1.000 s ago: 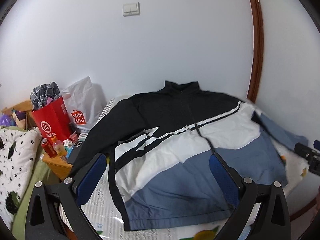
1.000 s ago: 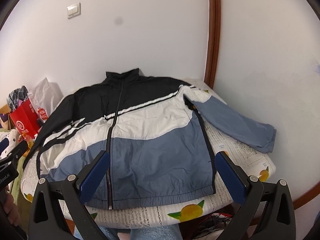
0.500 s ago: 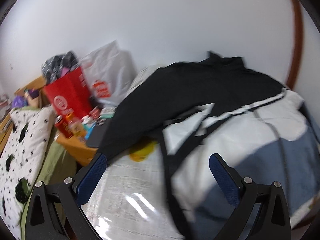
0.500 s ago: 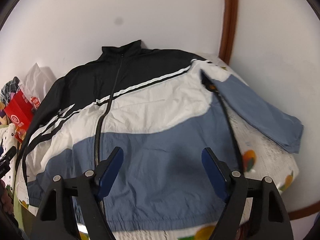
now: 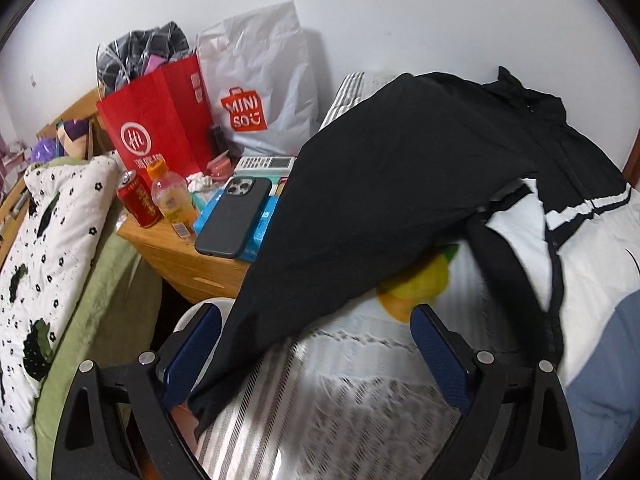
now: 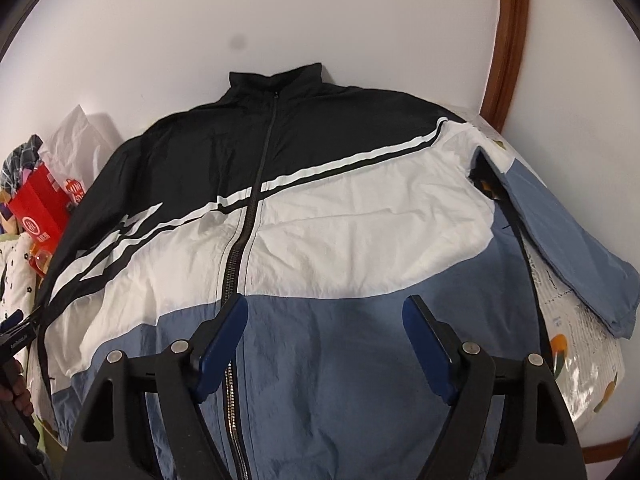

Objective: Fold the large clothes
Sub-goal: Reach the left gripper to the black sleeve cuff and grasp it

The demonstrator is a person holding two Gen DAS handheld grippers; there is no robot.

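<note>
Jacket (image 6: pixel 320 216) lies zipped and face up, spread flat on the bed (image 5: pixel 360 400), collar toward the wall; no fold made yet. Step in hand, as I read it: the approach to the 2 sleeves for the first fold inward. My left tool (image 5: pixel 316 352) hangs over the black sleeve (image 5: pixel 360 220), its pads apart but closing, the sleeve's lower end lying between them, not yet pinched. My right tool (image 6: pixel 324 340) stands apart over the blue hem panel, nothing clamped; the blue sleeve (image 6: pixel 560 240) lies well off to its right. Next move likely calls for a pinch near the black cuff and a carry across the chest. Edges: black sleeve droops off the bed edge beside the wooden nightstand (image 5: pixel 192 256), which carries a phone (image 5: pixel 234 216), can (image 5: pixel 138 200) and bottle (image 5: pixel 172 196); little room there. Blue cuff sits near the bed's right edge. Open room over the jacket's chest.
</note>
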